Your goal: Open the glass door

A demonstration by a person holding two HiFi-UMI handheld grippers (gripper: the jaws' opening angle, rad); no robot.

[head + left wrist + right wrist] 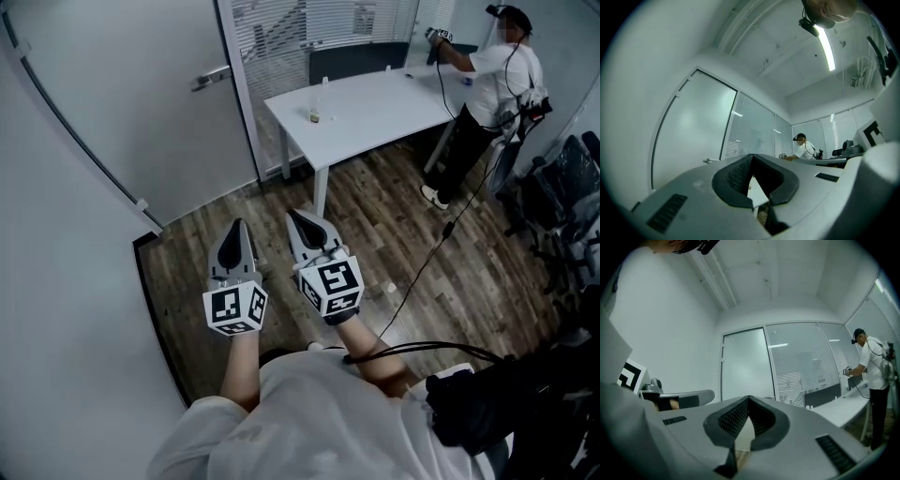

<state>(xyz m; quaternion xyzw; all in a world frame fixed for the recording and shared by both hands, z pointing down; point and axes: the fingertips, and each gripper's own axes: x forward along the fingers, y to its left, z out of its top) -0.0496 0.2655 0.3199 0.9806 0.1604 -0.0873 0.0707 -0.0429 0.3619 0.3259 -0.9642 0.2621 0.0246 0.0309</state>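
Note:
The frosted glass door (122, 103) stands closed at the upper left, in its frame, with a metal lever handle (212, 77) near its right edge. My left gripper (238, 225) and right gripper (294, 216) are held side by side over the wood floor, pointing toward the door and well short of it. Both are shut with nothing between the jaws. In the left gripper view the door (693, 136) and its handle (710, 161) show beyond the closed left gripper (752, 158). The right gripper view has the door (743, 366) straight ahead of the right gripper (748, 398).
A white table (375, 103) with a small bottle (316, 114) stands right of the door, before a glass wall with blinds (309, 23). A person (492, 80) works at its far end. Office chairs (562, 187) crowd the right; a cable (441, 234) runs across the floor.

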